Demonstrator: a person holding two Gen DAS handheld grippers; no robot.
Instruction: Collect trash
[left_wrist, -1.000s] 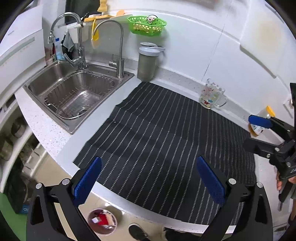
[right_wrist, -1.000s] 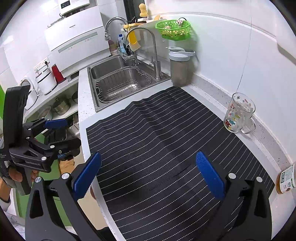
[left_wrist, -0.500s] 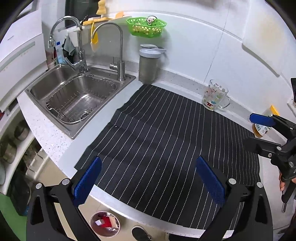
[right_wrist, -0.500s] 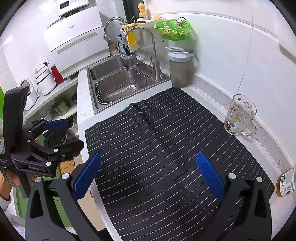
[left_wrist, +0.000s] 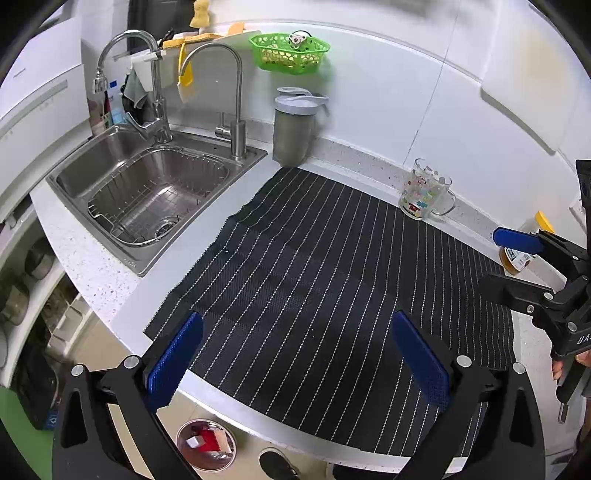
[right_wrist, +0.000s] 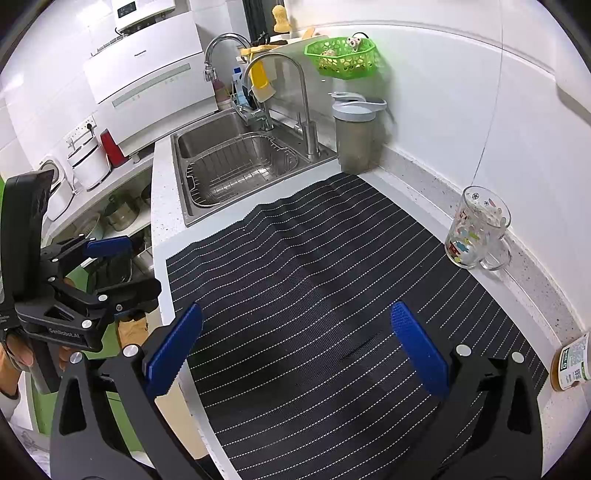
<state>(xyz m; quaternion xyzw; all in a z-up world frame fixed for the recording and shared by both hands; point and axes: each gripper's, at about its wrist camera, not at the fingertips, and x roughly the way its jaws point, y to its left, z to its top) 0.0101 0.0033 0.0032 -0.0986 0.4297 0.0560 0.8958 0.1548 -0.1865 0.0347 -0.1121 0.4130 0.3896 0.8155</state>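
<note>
Down on the floor at my left, the bin (left_wrist: 205, 448) holds scraps, red among them. My left gripper (left_wrist: 297, 360) hangs over the mat's (left_wrist: 314, 266) near edge, jaws released and bare. My right gripper (right_wrist: 297, 356) hovers over the mat too, jaws released, bare. Far right, a bottle (right_wrist: 570, 363) stands on the table (right_wrist: 417, 192)

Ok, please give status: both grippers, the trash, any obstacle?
Left gripper open, empty. Right gripper open, empty. No trash visible on striped mat; bin on floor holds scraps. Nothing in the way.
</note>
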